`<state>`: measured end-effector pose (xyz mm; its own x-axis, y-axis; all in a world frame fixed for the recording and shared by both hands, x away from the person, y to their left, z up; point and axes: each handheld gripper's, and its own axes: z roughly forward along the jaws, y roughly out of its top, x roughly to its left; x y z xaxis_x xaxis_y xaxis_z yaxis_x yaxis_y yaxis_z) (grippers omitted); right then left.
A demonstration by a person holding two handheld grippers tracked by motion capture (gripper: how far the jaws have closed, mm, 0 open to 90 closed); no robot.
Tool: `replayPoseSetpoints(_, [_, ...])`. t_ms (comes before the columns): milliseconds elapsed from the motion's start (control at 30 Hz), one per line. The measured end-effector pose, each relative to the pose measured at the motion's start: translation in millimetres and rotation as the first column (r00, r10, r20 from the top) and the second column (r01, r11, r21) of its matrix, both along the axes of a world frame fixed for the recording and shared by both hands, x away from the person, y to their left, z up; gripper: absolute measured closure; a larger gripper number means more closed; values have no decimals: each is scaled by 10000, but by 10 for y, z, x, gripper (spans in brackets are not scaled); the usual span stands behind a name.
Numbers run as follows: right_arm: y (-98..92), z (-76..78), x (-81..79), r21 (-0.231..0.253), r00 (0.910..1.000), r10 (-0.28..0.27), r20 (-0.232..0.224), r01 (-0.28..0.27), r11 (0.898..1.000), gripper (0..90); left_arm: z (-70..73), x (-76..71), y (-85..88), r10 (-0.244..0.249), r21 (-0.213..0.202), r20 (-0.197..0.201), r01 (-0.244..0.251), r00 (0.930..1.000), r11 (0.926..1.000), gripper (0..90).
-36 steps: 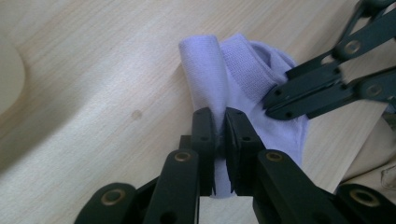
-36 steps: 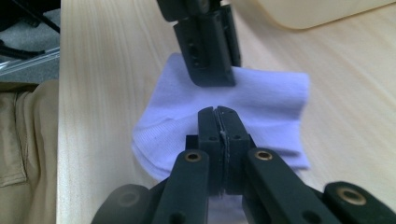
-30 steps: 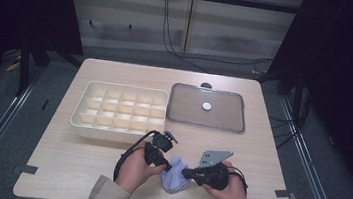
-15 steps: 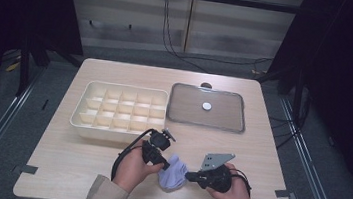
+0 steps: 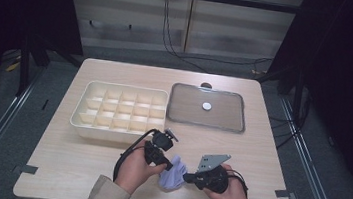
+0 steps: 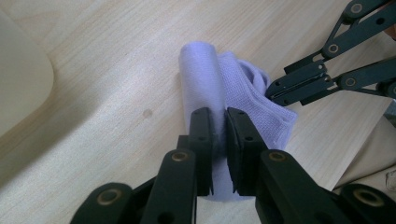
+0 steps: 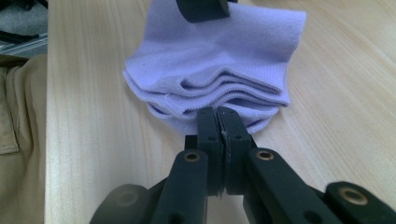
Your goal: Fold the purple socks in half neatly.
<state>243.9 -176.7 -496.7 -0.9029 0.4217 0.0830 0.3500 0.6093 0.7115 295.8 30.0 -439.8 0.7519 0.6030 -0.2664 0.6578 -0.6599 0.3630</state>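
My left gripper (image 6: pixel 218 135) has its jaws pinched on a fold of the purple sock (image 6: pixel 219 88), and a thick bit of cloth sits between them. My right gripper (image 7: pixel 217 122) has its jaws squeezed nearly flat together on the edge of the same sock, where the layers bunch up like little waves. The sock lies on the near part of the surface (image 5: pixel 81 164), between my two hands, and from above it looks like a small soft lump. Here is what I think could go wrong. My right jaws may hold only one thin layer, so if I pull, that layer could slip out and the sock would drop open. If I pull my two hands apart too hard, the fold could come undone or the cloth could stretch. If I let go with one side first, the roll may flop loose. The tray with many small boxes (image 5: pixel 84 119) sits a bit farther away, and the clear lid (image 5: pixel 231 128) lies beside it. The sock might catch on the tray's wall if I carry it too low.
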Motion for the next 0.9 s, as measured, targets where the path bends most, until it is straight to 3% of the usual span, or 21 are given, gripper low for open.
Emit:
replayPoseSetpoints(567, [52, -22, -2, -1, 10000, 25, 32, -25, 10000, 888, 12, -24, -50, -150, -404, -125, 144, 9998, 9991, 819])
replayPoseSetpoints(900, [92, -37, -10, 0, 10000, 42, 47, -42, 10000, 887, 14, -36, -69, -221, -390, -95, 217, 9997, 9990, 819])
